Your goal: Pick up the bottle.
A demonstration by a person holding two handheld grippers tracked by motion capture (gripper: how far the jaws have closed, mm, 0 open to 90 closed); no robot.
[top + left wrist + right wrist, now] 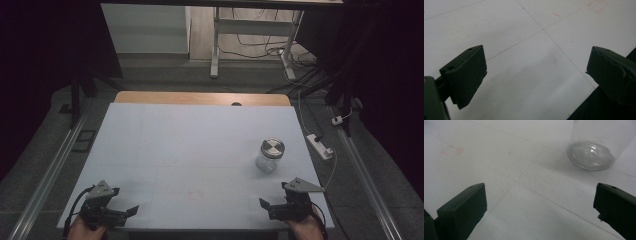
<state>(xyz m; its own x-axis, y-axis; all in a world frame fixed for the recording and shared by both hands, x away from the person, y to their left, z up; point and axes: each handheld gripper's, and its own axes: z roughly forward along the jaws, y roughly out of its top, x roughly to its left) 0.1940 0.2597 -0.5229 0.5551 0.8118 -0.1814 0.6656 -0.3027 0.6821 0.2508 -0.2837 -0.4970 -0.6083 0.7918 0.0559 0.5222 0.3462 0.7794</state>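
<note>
Resting: both grippers low at the near table edge, well apart
Left gripper point(131, 210): jaws spread, nothing between them
Right gripper point(264, 204): jaws spread wide, nothing between them
Clear glass jar with round silver metal lid point(270, 155): upright on white table point(200, 145), right side, beyond the right gripper, not touching it

The white worktop point(190, 150) carries thin pencil lines and a faint red square mark point(451, 150). A bare wooden strip point(200, 98) runs along its far edge. Beside its right edge a white power strip point(320, 146) lies on the grey floor point(370, 165), with cables beyond.
</note>
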